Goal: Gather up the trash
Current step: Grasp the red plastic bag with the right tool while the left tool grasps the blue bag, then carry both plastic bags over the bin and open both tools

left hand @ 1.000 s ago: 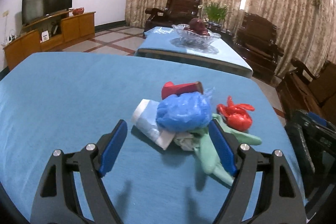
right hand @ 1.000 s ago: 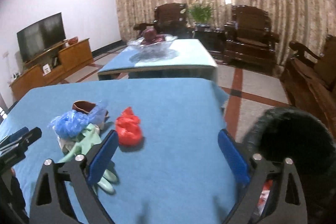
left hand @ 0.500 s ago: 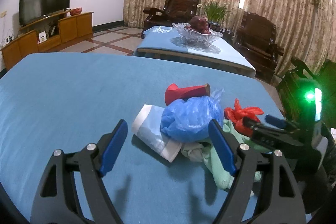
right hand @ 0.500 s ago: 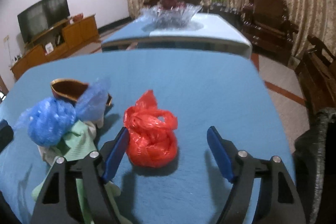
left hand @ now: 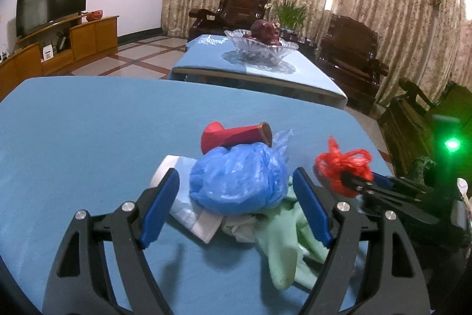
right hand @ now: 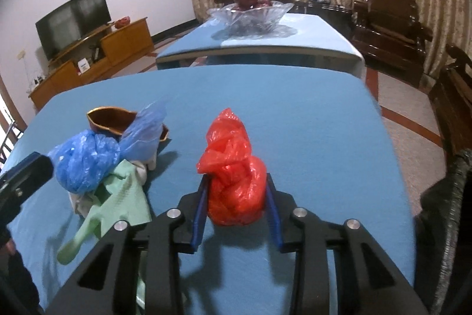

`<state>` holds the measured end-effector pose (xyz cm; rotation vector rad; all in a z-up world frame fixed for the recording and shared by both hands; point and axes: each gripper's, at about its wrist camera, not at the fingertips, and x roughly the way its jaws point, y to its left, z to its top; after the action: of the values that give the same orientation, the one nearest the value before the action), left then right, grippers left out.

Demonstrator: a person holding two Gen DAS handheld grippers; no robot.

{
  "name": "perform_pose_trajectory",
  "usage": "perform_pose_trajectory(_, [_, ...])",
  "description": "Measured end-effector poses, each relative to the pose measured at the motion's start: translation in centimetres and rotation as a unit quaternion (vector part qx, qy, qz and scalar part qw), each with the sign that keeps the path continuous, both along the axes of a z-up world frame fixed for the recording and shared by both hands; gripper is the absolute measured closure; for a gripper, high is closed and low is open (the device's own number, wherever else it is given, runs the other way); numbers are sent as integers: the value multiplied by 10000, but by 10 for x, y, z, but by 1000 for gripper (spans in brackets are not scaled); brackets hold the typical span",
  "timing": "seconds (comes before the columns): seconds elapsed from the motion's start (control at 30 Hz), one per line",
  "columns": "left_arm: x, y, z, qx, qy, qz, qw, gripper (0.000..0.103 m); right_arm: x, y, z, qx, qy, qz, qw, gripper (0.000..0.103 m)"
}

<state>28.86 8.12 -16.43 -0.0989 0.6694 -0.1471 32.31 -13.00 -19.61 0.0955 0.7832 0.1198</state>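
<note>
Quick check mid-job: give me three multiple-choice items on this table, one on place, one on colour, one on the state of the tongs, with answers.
1. The red bag lies where?
A. in the glass bowl
B. between the right tongs
C. on the floor
2. Which colour is the bag between the left tongs?
A. blue
B. yellow
C. black
3. The left tongs are:
A. clamped on the glove
B. shut, nothing in them
C. open

Answers: 1 B, pads flank and touch it, having just closed in; 2 A, the blue bag sits there; 3 C, both pads stand clear of it.
</note>
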Motion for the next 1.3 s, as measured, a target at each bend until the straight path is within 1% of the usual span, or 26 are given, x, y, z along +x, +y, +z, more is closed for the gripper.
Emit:
perform_pose_trajectory(0.1, [7, -5, -6, -8, 101, 0, 9999, 28, -11, -6, 7, -21, -100, -2, 9999, 68])
perform_pose_trajectory(0.13, [12, -9, -10, 2, 180, -12, 9998, 34, -15, -8, 9, -40, -127, 4, 9999, 68])
perform_pose_trajectory(0.17, [15, -11, -13, 28, 239, -21, 9997, 42, -18, -8, 11, -64, -144, 22, 9999, 68])
perform_pose_trajectory(0.2, [18, -14, -15, 69, 295, -9, 9995, 46, -21, -8, 12, -86, -161, 44, 9998, 68])
perform_pose_trajectory(0.23, [18, -14, -17, 75, 314, -6, 9995, 53, -24, -8, 13, -110, -174, 59, 9998, 68])
perform_pose_trajectory(0.3, [18, -17, -18, 60, 328, 7, 9994, 62, -30, -9, 17, -166, -197, 87, 9996, 68])
perform_pose_trajectory(0.33, [17, -17, -17, 45, 315, 3, 9995, 74, -31, -10, 18, -175, -206, 90, 9996, 68])
perform_pose_trajectory(0.4, [13, -19, -13, 61, 255, 32, 9997, 76, -38, -12, 22, -148, -253, 78, 9995, 68])
perform_pose_trajectory(0.47, [7, -19, -9, 65, 170, 26, 9998, 82, -42, -13, 25, -116, -303, 62, 9995, 68])
perform_pose_trajectory(0.57, [-4, -20, 2, 71, 11, 47, 10000, 86, -49, -14, 33, -91, -386, 53, 9992, 68])
perform_pose_trajectory(0.73, [-26, -21, 22, 90, -242, -64, 9996, 91, -63, -18, 46, -21, -526, -9, 9986, 68])
perform_pose_trajectory(0.97, [-63, -30, 42, -67, -367, -281, 9989, 95, -88, -25, 66, 70, -741, -160, 9971, 68])
perform_pose_trajectory(1.03, [-75, -38, 45, -94, -392, -386, 9984, 95, -95, -30, 71, 104, -776, -224, 9967, 68])
perform_pose_trajectory(1.1, [-90, -49, 48, -40, -452, -522, 9976, 96, -106, -38, 77, 122, -820, -327, 9960, 68])
perform_pose_trajectory(1.2, [-103, -63, 50, -26, -484, -678, 9965, 96, -118, -50, 84, 168, -861, -459, 9951, 68])
perform_pose_trajectory(1.3, [-108, -78, 52, -62, -494, -822, 9954, 96, -129, -62, 91, 106, -903, -587, 9941, 68])
